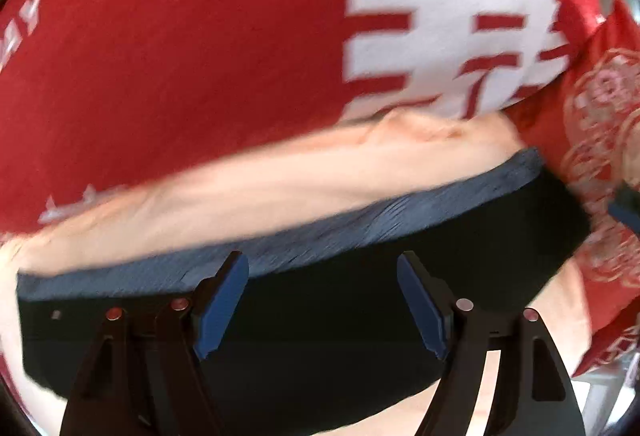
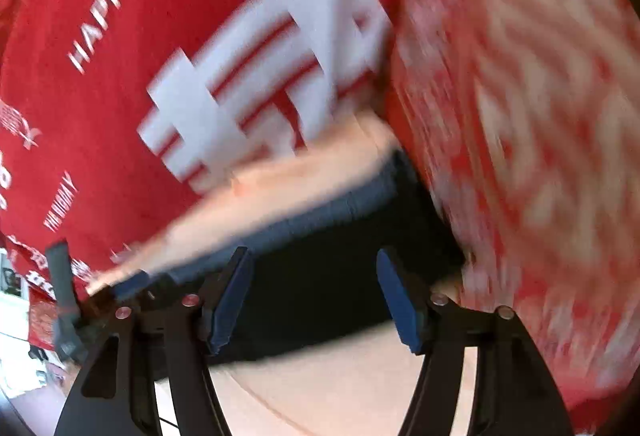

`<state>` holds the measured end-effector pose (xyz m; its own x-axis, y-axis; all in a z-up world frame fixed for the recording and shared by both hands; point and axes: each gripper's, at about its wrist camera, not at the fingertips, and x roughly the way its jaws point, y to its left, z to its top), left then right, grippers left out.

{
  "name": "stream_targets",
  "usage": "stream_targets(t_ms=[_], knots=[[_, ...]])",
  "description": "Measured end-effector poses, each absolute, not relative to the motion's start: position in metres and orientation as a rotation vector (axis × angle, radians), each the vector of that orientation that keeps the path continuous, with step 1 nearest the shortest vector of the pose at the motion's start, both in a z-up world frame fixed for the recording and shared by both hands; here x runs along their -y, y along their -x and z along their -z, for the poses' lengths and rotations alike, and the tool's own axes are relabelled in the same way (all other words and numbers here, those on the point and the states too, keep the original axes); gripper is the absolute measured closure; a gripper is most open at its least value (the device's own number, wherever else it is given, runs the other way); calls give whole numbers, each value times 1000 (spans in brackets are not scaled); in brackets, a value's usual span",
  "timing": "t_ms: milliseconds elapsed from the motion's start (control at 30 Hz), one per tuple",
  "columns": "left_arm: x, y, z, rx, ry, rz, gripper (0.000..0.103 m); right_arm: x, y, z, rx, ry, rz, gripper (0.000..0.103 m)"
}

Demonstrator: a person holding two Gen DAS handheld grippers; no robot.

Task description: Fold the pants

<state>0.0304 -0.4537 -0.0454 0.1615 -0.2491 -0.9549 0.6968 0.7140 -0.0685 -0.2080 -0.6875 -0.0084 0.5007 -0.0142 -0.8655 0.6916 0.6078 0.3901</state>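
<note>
The pants [image 1: 500, 236] are a black garment with a blue-grey ribbed band [image 1: 360, 224] along the far edge, lying flat across the lower part of both wrist views. My left gripper [image 1: 324, 296] hovers open over the black cloth, its blue pads [image 1: 220, 308] wide apart and nothing between them. My right gripper [image 2: 312, 276] is also open above the same pants [image 2: 340, 296], near their right end by the ribbed band [image 2: 320, 215]. Both views are motion-blurred.
Peach fabric [image 1: 280, 171] lies under and beyond the pants, seen also as peach fabric [image 2: 340, 388] near the right gripper. Red bedding [image 1: 180, 55] with large white characters fills the background. A red patterned cushion or cloth [image 2: 520, 115] rises at the right.
</note>
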Motion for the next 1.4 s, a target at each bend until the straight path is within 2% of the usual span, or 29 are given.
stream_targets(t_ms=[100, 200, 267, 300, 333, 467, 567, 633, 733, 933, 1167, 1200, 1233, 1267, 1400], knots=[[431, -31, 73, -1307, -456, 625, 25, 681, 234, 57, -1045, -961, 556, 35], [413, -29, 94, -1344, -469, 570, 25, 691, 244, 89, -1061, -990, 665, 42], [406, -29, 104, -1354, -479, 542, 25, 701, 239, 98, -1056, -978, 708, 68], [404, -30, 107, -1357, -482, 533, 25, 704, 235, 98, -1051, -970, 704, 90], [403, -30, 109, -1358, -481, 525, 25, 705, 228, 93, -1057, -934, 707, 93], [401, -33, 109, -1348, -474, 514, 25, 698, 213, 65, -1014, -769, 636, 94], [401, -34, 115, -1341, -490, 505, 25, 707, 213, 86, -1085, -778, 657, 94], [401, -33, 116, -1323, -508, 493, 20, 712, 221, 110, -1141, -868, 646, 93], [398, -35, 112, -1347, -509, 500, 20, 706, 224, 95, -1178, -794, 686, 83], [413, -46, 85, -1299, -469, 543, 20, 682, 208, 41, -1055, -664, 583, 83], [459, -66, 101, -1274, -420, 496, 20, 737, 122, 99, -1090, -702, 567, 83], [460, -68, 106, -1280, -415, 482, 20, 742, 117, 108, -1108, -688, 596, 85], [458, -70, 111, -1289, -408, 470, 20, 752, 118, 116, -1126, -657, 654, 98], [456, -69, 116, -1295, -401, 463, 20, 760, 123, 118, -1107, -646, 686, 103], [437, -73, 114, -1292, -410, 469, 20, 755, 132, 102, -1110, -595, 763, 101]])
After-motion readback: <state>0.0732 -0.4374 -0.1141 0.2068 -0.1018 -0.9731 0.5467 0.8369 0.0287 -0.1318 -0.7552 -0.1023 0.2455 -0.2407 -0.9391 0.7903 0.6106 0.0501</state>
